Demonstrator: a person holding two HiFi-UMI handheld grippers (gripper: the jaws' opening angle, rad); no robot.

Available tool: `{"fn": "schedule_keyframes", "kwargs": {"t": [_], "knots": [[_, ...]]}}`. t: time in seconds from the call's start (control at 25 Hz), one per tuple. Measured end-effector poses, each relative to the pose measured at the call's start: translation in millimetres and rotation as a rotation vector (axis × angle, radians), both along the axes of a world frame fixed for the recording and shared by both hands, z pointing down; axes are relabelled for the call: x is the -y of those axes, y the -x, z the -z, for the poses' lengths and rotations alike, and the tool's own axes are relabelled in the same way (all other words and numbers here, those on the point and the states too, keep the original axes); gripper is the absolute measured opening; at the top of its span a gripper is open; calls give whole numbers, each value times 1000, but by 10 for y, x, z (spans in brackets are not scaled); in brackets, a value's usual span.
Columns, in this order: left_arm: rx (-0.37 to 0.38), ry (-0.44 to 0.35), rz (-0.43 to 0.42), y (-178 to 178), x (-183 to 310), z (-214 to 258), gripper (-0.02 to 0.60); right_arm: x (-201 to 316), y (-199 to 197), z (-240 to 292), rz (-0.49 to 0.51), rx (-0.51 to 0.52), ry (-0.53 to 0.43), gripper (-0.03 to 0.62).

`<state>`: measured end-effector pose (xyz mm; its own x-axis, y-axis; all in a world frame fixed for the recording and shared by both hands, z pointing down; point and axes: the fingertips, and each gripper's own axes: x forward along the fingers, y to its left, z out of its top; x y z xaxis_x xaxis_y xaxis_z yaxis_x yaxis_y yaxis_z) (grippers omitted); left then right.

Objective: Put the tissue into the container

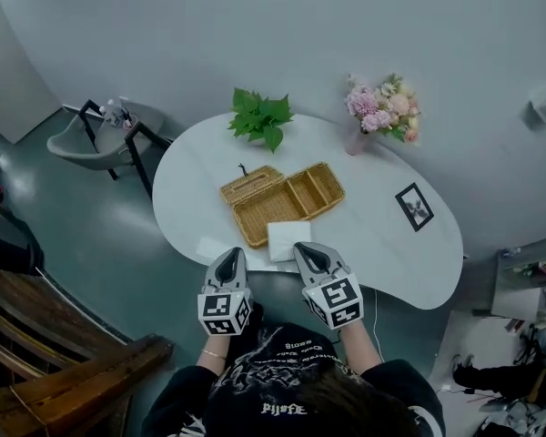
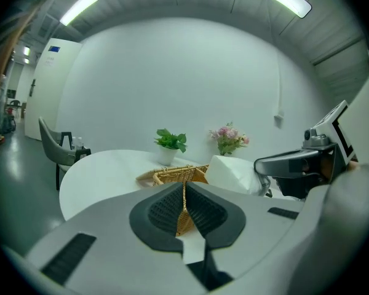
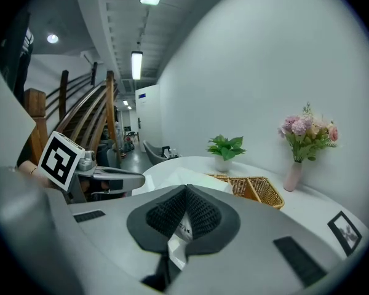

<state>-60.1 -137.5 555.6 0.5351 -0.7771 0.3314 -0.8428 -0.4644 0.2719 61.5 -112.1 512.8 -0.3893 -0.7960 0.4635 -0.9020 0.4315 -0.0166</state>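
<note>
Right gripper has its jaws pinched down on the tissue. You can see the white pack with a bit of print wedged between the pads. The tissue sits at the near edge of the worktop, right in front of the wicker container and not inside any compartment. Left gripper hangs just beside it with its jaws nearly together and nothing in them; only the basket shows through the slit. Further back are a green plant, pink flowers and a small framed picture.
</note>
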Motion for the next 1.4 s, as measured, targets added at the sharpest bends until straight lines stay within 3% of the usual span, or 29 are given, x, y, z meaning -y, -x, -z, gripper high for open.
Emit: {"fn": "schedule_keyframes", "kwargs": {"t": [0.56, 1.04, 1.4], "knots": [[-15, -24, -136, 195, 784, 21, 31, 626, 384, 119, 9, 9, -33, 23], [-18, 0, -33, 202, 965, 21, 31, 903, 360, 107, 173, -30, 25, 23], [5, -3, 105, 147, 1064, 49, 31, 1082, 246, -30, 309, -47, 69, 23]]}}
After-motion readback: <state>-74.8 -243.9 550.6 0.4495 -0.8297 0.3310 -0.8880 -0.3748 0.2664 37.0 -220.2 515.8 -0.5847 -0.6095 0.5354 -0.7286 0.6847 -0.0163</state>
